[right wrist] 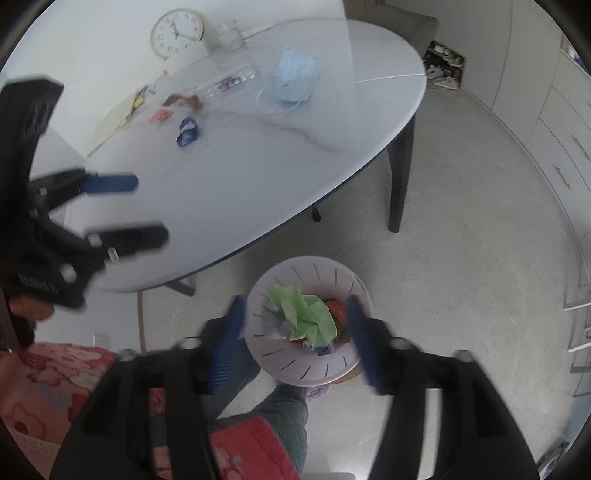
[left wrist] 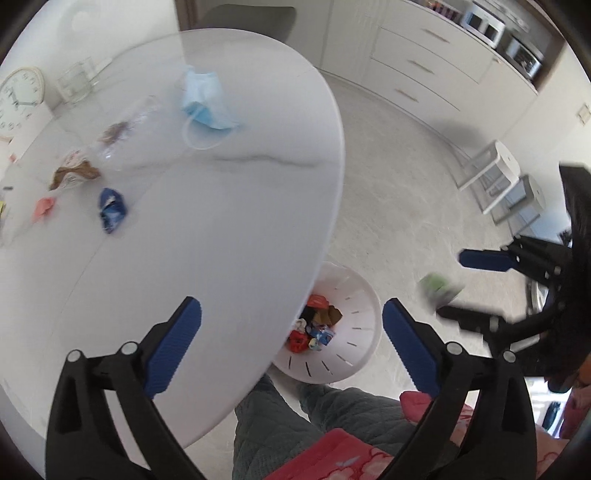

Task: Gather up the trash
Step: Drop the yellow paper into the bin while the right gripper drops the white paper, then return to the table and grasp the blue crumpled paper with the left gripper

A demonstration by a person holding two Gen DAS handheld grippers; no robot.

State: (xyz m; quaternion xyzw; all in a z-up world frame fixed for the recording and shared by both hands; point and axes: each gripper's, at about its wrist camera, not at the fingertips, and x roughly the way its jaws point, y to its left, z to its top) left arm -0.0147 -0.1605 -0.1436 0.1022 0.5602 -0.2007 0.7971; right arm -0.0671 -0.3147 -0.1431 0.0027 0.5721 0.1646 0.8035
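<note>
Crumpled green wrapper (right wrist: 306, 314) lies atop litter in the white slotted bin (right wrist: 277, 365) beside the table

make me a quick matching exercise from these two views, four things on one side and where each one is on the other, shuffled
Things:
1. green wrapper
2. face mask
3. clock
4. white bin

Places:
A. on the floor beside the table
B. at the table's far edge, against the wall
C. on top of the trash in the bin
D. flat on the tabletop

Pairs: 1-C, 2-D, 3-B, 4-A
</note>
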